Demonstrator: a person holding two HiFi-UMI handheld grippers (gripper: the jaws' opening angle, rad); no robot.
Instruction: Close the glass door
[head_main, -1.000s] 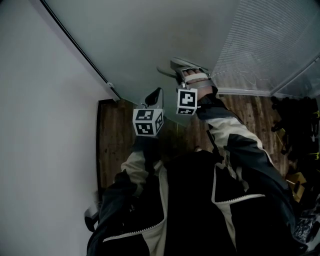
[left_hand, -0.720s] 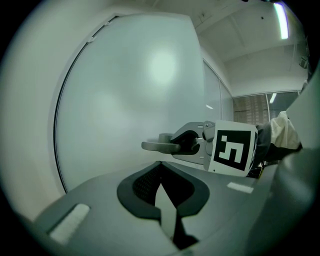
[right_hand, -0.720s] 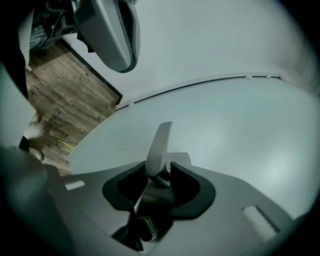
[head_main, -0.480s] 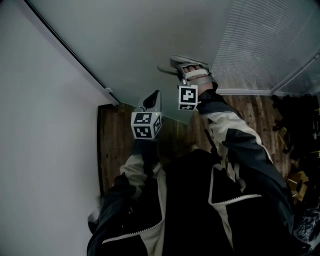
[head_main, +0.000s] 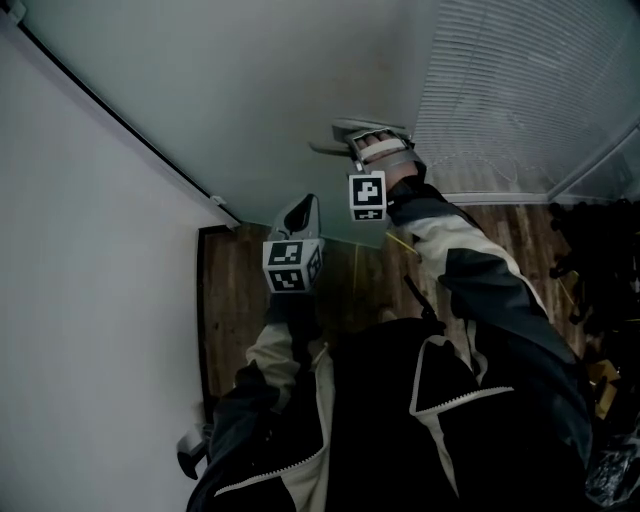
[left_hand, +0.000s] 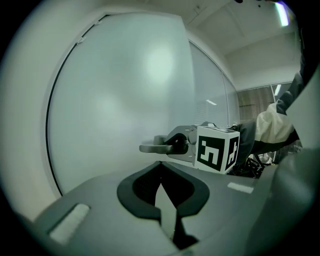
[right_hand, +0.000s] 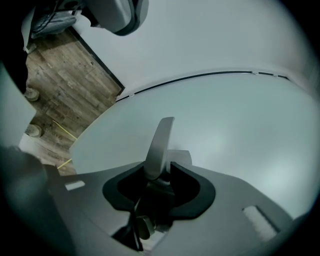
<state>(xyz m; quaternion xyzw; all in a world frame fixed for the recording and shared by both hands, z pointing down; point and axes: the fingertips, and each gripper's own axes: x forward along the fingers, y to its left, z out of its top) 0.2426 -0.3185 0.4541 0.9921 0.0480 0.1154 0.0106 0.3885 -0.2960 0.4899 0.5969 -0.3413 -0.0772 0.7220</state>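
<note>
Glass door (head_main: 300, 80): a frosted panel across the top of the head view, its dark edge strip running from upper left down to centre, next to a pale wall (head_main: 80, 300).

- Lever handle (right_hand: 161, 142) sits upper centre on the panel. Its long axis lies roughly left to right in the head view, with the free end pointing left.
- Right gripper (right_hand: 159, 174) is clamped across the lever near its root, so the blade stands up between the pads.
- Left gripper (left_hand: 161, 197) has its jaws pressed together on nothing. It hangs below and left of the handle, near the glass.
- Judgement: the right hand does the work, and the door likely swings by this grip. Whether the door has reached its frame is unclear.
</note>
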